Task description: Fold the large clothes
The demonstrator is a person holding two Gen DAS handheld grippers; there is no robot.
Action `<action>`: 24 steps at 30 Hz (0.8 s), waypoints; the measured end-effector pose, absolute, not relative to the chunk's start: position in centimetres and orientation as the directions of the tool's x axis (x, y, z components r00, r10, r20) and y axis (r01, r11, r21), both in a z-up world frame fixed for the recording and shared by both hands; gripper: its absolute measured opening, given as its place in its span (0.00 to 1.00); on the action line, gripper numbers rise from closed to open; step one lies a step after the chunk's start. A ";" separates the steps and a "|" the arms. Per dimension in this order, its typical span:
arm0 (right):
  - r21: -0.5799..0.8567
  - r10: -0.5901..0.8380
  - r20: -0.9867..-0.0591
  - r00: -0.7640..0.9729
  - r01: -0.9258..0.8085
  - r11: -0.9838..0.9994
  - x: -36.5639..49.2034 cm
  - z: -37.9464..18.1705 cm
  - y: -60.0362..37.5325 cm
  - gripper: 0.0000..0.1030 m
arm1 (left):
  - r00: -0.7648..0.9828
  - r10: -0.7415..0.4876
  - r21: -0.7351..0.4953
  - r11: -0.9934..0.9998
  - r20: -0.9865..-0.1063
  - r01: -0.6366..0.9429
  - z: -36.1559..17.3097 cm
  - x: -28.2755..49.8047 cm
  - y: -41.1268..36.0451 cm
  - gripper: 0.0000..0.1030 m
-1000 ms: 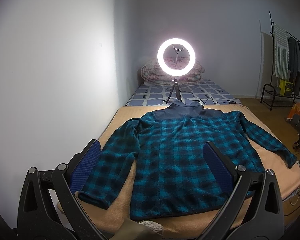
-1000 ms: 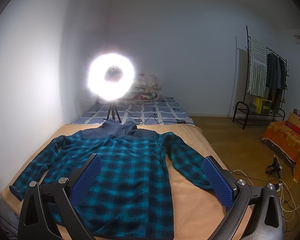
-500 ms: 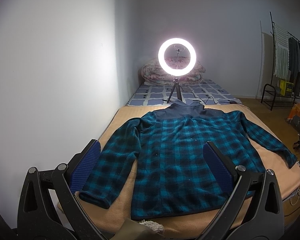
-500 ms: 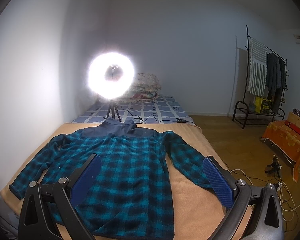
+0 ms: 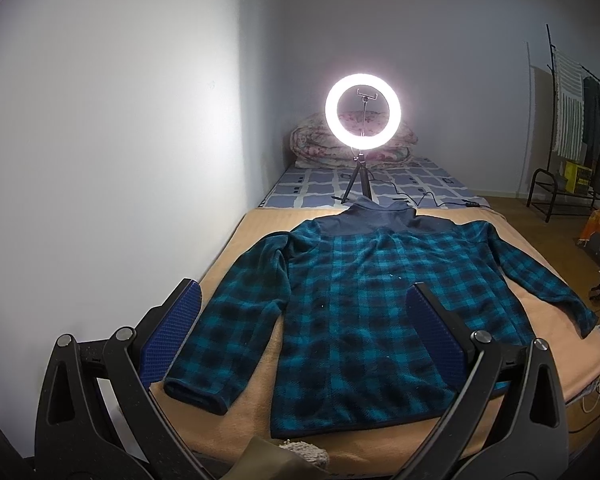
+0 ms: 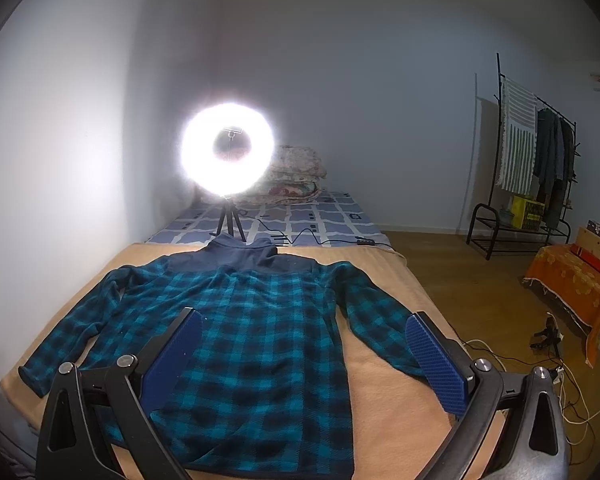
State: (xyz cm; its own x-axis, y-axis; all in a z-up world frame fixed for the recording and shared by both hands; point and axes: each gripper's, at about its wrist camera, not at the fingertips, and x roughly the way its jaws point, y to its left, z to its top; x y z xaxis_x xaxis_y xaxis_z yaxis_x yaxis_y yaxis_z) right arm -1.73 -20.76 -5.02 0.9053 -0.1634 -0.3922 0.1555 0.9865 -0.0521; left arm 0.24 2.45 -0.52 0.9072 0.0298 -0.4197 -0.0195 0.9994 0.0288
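A teal and black plaid jacket (image 5: 364, 312) with a navy collar lies flat and spread out on a tan blanket (image 5: 256, 360), both sleeves stretched outward. The same jacket (image 6: 260, 344) fills the right wrist view. My left gripper (image 5: 304, 304) hovers open above the jacket's lower left part, blue pads wide apart, nothing between them. My right gripper (image 6: 304, 334) is also open, held above the lower right part near the right sleeve (image 6: 380, 328). Neither touches the fabric.
A lit ring light on a tripod (image 5: 362, 110) stands behind the collar on a blue patterned sheet (image 5: 404, 184), with folded quilts behind it. A wall (image 5: 120, 160) runs along the left. A clothes rack (image 6: 536, 168), an orange-covered box and floor cables (image 6: 572, 396) are at right.
Hardly anything differs; both grippers have stayed open and nearly still above the jacket, with a very slight shift of the left view.
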 end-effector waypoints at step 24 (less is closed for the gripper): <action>-0.060 -0.102 -0.408 0.907 0.085 0.995 0.4 -5.3 -17.0 1.00 | 0.884 0.087 0.024 0.996 -0.459 -0.086 -1.7 1.4 5.7 1.00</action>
State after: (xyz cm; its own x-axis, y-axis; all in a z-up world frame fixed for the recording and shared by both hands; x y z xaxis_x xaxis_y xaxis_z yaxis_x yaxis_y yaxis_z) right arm 0.45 -17.01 -5.25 0.9071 -0.1023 -0.4082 0.0852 0.9946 -0.0599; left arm 1.38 5.71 -1.67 0.8840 0.0871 -0.4593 -0.0856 0.9960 0.0241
